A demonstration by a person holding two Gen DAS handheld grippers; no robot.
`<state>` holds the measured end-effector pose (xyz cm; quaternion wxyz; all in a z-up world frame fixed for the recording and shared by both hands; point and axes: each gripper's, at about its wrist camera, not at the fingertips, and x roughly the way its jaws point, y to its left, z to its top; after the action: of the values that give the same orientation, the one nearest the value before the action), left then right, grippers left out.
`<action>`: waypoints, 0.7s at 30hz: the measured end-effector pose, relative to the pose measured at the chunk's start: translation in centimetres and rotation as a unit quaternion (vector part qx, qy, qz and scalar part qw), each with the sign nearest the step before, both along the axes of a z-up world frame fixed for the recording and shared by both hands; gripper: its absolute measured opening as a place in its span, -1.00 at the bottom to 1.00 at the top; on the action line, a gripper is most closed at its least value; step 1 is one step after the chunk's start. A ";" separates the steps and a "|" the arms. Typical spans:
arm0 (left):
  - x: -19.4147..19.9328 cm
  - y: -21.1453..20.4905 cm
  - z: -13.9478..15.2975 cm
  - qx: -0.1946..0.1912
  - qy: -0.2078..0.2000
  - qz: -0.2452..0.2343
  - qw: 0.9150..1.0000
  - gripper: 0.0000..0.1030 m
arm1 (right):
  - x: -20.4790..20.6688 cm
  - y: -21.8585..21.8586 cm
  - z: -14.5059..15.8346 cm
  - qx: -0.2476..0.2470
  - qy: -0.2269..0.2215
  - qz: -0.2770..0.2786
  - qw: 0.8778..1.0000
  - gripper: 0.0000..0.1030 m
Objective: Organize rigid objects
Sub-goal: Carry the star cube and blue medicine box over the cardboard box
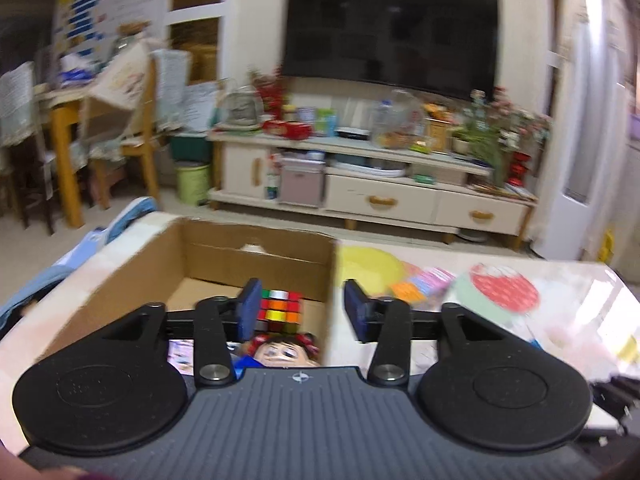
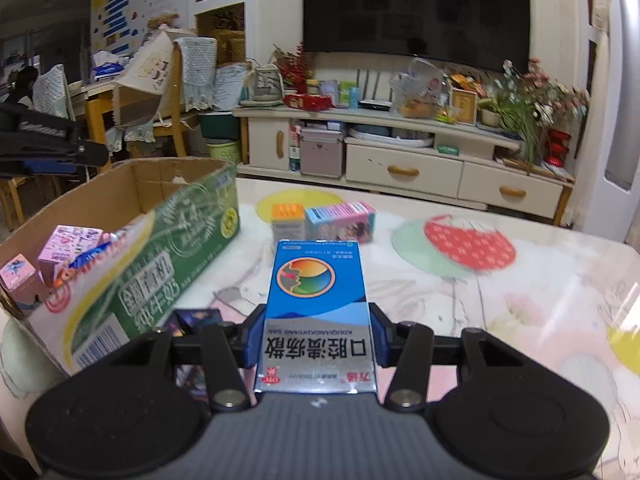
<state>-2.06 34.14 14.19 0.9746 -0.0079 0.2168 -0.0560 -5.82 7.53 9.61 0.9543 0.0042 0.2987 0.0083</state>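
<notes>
The right hand-held gripper [image 2: 316, 338], clamped on the blue box [image 2: 316, 312] whose long side points forward, has the cardboard box [image 2: 120, 200] to its left, while the left hand-held gripper [image 1: 298, 310] stands apart, empty.

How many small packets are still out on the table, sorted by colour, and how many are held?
Orange box: 1
Pink and blue box: 1
Blue box, clamped in the right hand-held gripper: 1
Total: 3

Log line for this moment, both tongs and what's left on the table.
left tongs: open, empty, over cardboard box | right tongs: shut on blue medicine box | table: orange box, pink-blue box
</notes>
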 end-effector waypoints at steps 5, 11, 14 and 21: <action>-3.0 -3.4 -1.3 0.007 -0.013 -0.067 0.998 0.65 | -1.3 -1.3 -1.4 -0.005 0.011 -0.011 1.000 -0.03; -6.5 -7.0 -4.6 0.039 -0.025 -0.111 0.993 0.93 | -2.3 -3.7 -3.1 0.019 0.029 -0.026 0.999 -0.03; -6.4 -7.9 -6.5 0.059 -0.014 -0.092 0.994 0.96 | -2.5 -4.4 -3.7 0.027 0.034 -0.023 0.999 -0.03; -4.8 -8.6 -9.8 0.096 0.003 -0.049 0.994 0.96 | -2.7 -5.7 -4.6 0.048 0.036 -0.007 0.998 -0.03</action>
<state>-6.87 25.53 4.40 0.9663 0.0965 0.2242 -0.0825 -8.50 1.82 4.99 0.9416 0.0526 0.3321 0.0159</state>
